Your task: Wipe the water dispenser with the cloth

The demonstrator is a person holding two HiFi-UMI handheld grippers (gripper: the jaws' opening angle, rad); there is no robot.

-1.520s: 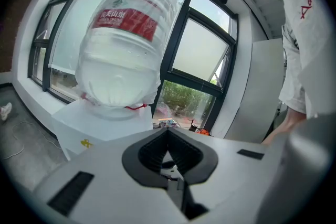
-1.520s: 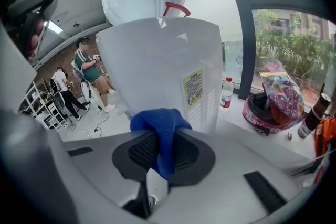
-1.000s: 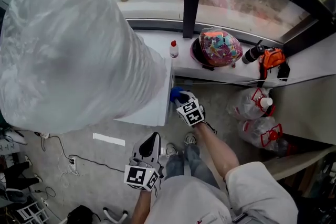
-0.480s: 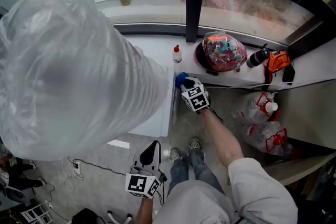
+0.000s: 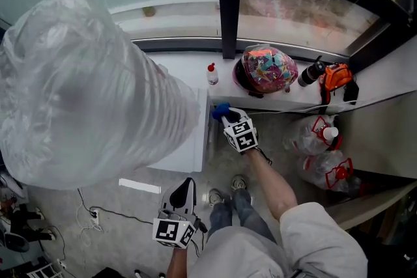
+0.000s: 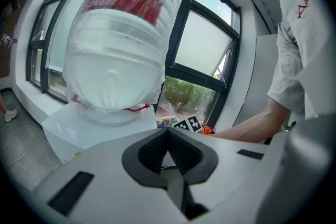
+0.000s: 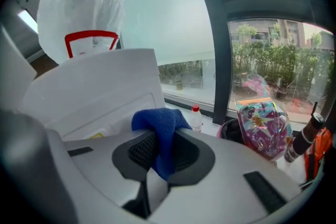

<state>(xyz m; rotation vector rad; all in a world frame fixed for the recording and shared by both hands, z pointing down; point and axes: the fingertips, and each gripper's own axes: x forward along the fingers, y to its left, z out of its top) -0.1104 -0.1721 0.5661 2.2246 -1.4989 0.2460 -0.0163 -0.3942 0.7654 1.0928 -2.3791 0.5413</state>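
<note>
The water dispenser (image 5: 190, 140) is a white cabinet with a big plastic-wrapped bottle (image 5: 85, 88) on top, filling the left of the head view. My right gripper (image 5: 222, 116) is shut on a blue cloth (image 5: 219, 110), which it holds against the dispenser's upper right side. In the right gripper view the cloth (image 7: 160, 126) bulges out from between the jaws of the gripper (image 7: 160, 152), with the white cabinet (image 7: 105, 92) just behind. My left gripper (image 5: 187, 185) hangs low in front of the dispenser, shut and holding nothing (image 6: 168, 147).
A white window ledge (image 5: 195, 65) behind the dispenser carries a small red-capped bottle (image 5: 212, 73), a colourful helmet (image 5: 266, 69), a black flask (image 5: 310, 71) and an orange bag (image 5: 335, 73). Tied plastic bags (image 5: 319, 137) lie on the floor at right. Cables (image 5: 98, 208) run at lower left.
My right gripper slid the cloth along the dispenser's right side toward the window ledge, then eased back slightly. The left gripper stayed low and shut.
</note>
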